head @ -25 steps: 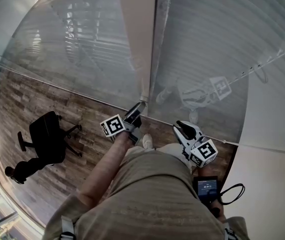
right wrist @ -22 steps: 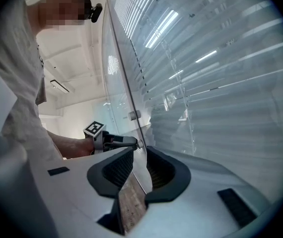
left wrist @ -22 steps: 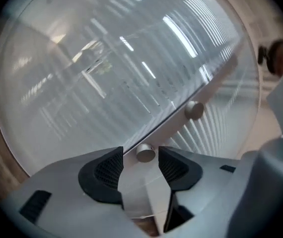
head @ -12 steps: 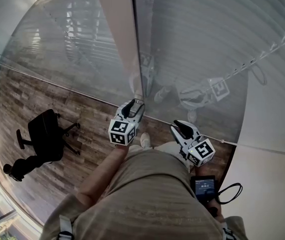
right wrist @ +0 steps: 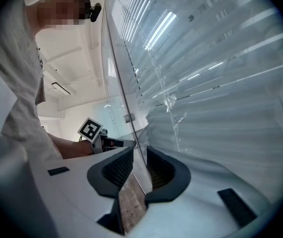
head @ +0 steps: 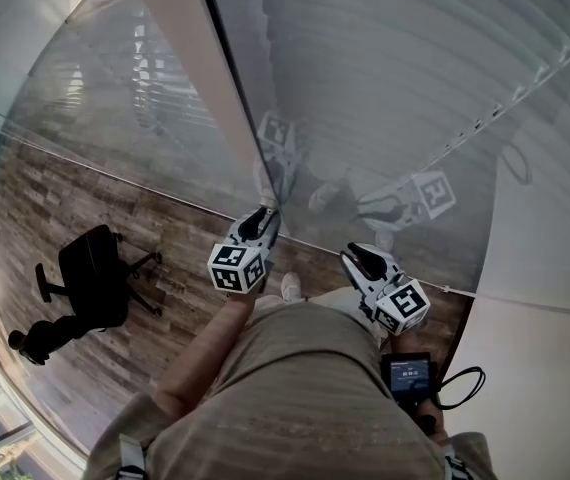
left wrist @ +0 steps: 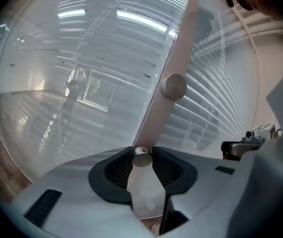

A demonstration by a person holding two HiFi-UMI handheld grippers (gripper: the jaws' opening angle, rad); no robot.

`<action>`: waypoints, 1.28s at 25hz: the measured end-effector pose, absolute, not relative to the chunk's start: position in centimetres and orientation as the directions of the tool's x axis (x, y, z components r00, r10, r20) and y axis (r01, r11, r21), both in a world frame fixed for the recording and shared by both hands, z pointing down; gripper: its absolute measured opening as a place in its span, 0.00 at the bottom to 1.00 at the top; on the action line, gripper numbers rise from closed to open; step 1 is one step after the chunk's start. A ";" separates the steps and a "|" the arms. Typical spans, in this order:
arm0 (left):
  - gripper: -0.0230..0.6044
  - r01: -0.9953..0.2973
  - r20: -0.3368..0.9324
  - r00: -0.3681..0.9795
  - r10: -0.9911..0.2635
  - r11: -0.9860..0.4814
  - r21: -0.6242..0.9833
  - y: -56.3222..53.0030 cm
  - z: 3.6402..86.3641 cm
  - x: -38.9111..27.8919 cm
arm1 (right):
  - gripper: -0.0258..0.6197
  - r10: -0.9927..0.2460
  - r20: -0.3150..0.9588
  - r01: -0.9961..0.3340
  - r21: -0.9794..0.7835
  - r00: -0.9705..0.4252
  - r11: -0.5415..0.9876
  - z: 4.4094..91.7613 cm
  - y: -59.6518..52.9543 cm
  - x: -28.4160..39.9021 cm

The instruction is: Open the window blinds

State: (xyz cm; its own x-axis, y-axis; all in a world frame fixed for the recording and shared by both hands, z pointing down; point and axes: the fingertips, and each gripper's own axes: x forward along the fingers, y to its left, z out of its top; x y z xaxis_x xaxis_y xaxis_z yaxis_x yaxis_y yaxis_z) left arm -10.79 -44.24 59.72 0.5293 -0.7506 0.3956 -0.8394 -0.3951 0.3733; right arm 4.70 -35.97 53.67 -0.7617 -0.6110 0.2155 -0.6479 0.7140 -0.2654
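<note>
Silver knob [left wrist: 142,156] — just one — sits pinched by the left gripper [head: 262,221]; jaws of the right gripper [head: 358,256] stand spread; one black chair [head: 90,273].

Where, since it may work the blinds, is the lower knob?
Left gripper view, low centre: the lower metal knob sits on the beige post, between the fingers of the left gripper, below a second knob.

Light: bright, even
Glare: strip-light reflections on the glass [left wrist: 82,58]
Edges: fisheye bending, dark corners
Focus: foreground slightly soft

Left tongs [head: 264,217] tight, right tongs [head: 356,256] apart
</note>
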 end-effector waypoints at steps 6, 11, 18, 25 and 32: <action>0.25 -0.777 0.371 0.575 -0.729 -0.346 0.525 -43.7 59.7 -10.6 | 0.18 -0.601 0.211 -0.637 -0.269 -0.771 0.722 53.5 -35.3 4.7; 0.25 -0.712 0.345 0.602 -0.720 -0.288 0.640 -44.1 60.5 -10.3 | 0.18 -0.607 0.215 -0.644 -0.271 -0.765 0.715 54.1 -35.9 5.2; 0.25 -0.624 0.293 0.646 -0.705 -0.266 0.735 -43.5 60.1 -10.6 | 0.18 -0.609 0.215 -0.645 -0.272 -0.764 0.714 53.8 -35.2 4.5; 0.25 -0.491 0.179 0.673 -0.717 -0.253 0.834 -44.2 59.9 -10.5 | 0.18 -0.611 0.222 -0.650 -0.271 -0.760 0.710 53.5 -35.8 4.9; 0.25 -0.319 0.094 0.685 -0.722 -0.180 0.931 -43.6 61.0 -10.8 | 0.18 -0.611 0.225 -0.651 -0.273 -0.759 0.708 54.8 -34.9 4.6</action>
State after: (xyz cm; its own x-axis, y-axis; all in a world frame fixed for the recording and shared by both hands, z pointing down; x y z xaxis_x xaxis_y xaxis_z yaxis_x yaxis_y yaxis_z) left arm -10.76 -43.57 61.02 0.6853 -0.7221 0.0945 -0.3185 -0.1805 0.9306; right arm 4.62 -34.95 54.83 -0.7587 -0.6114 0.2248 -0.6514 0.7080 -0.2729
